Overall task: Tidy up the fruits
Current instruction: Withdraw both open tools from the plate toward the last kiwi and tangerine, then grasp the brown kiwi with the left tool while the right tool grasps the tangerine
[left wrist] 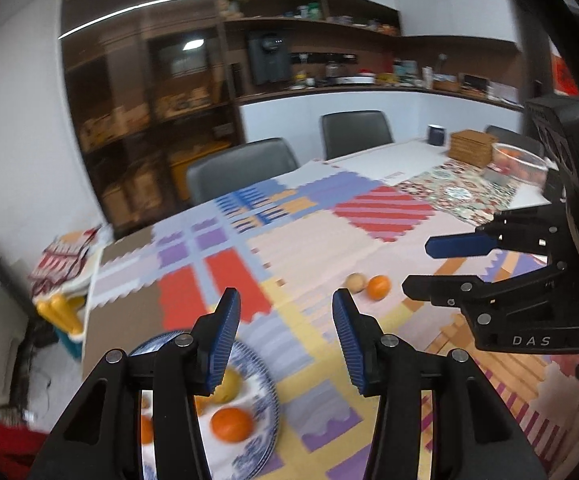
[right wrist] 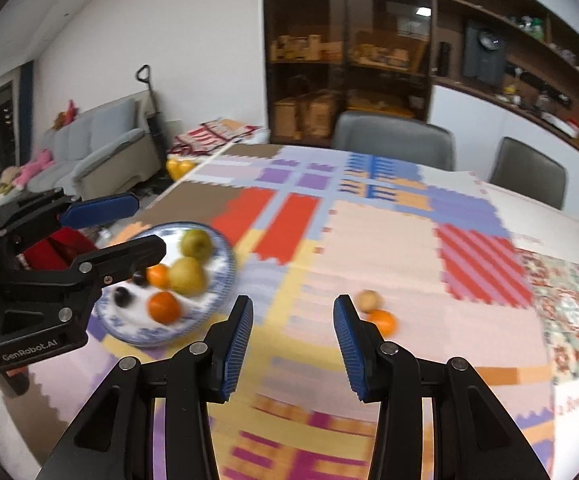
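Observation:
A blue-patterned plate [right wrist: 217,300] sits at the table's left and holds two yellow-green fruits [right wrist: 187,276], two oranges [right wrist: 164,307] and dark small fruits. In the left wrist view the plate [left wrist: 267,404] lies under my left gripper [left wrist: 285,340], which is open and empty above its right rim. A loose orange [right wrist: 383,322] and a tan round fruit [right wrist: 368,300] lie together on the cloth mid-table; they also show in the left wrist view as the orange [left wrist: 378,287] and the tan fruit [left wrist: 355,282]. My right gripper [right wrist: 293,344] is open and empty, just left of them.
A colourful patchwork cloth [right wrist: 381,248] covers the table. At the far right stand a wooden box [left wrist: 471,148], a dark mug [left wrist: 435,135] and a clear bowl with fruit [left wrist: 519,162]. Grey chairs [left wrist: 243,168] line the far side. A sofa [right wrist: 101,148] stands to the left.

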`<state>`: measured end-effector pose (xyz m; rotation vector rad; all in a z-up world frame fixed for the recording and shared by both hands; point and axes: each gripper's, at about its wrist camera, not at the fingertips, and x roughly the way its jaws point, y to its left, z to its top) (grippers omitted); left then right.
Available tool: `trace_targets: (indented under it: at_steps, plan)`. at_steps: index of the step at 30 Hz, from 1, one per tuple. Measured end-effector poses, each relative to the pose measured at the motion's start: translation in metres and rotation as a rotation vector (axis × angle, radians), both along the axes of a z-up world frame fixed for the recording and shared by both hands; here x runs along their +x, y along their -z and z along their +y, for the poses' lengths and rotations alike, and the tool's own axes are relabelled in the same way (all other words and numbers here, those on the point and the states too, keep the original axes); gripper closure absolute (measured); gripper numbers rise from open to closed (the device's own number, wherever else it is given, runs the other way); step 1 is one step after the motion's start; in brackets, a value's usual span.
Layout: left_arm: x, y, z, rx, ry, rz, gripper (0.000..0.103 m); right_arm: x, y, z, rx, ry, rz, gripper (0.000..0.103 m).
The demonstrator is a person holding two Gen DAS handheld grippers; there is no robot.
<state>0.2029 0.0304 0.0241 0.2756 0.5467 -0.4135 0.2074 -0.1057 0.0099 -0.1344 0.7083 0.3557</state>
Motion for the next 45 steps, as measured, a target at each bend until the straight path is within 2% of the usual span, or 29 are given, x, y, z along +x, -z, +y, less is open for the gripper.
trace_targets:
  at_steps: [4,7,15,20,34,45]
  plan:
    - [0.014,0.003,-0.023,0.036,0.089,0.016,0.056,-0.001,0.000,-0.019,-0.042,0.051,-0.020,0.060]
    - [0.027,0.010,-0.037,0.058,0.152,0.057,0.056,0.001,0.004,-0.028,-0.057,0.077,-0.018,0.060]
    - [0.076,0.046,-0.066,0.126,0.305,0.211,0.056,0.023,0.032,-0.048,-0.058,0.113,0.051,0.060]
    - [0.100,0.069,-0.082,0.182,0.376,0.279,0.056,0.038,0.053,-0.051,-0.060,0.108,0.094,0.060]
    - [0.147,0.104,-0.108,0.251,0.463,0.349,0.057,0.078,0.093,-0.059,0.007,0.101,0.215,0.060]
    - [0.165,0.114,-0.115,0.223,0.499,0.415,0.061,0.099,0.110,-0.061,0.048,0.080,0.250,0.060]
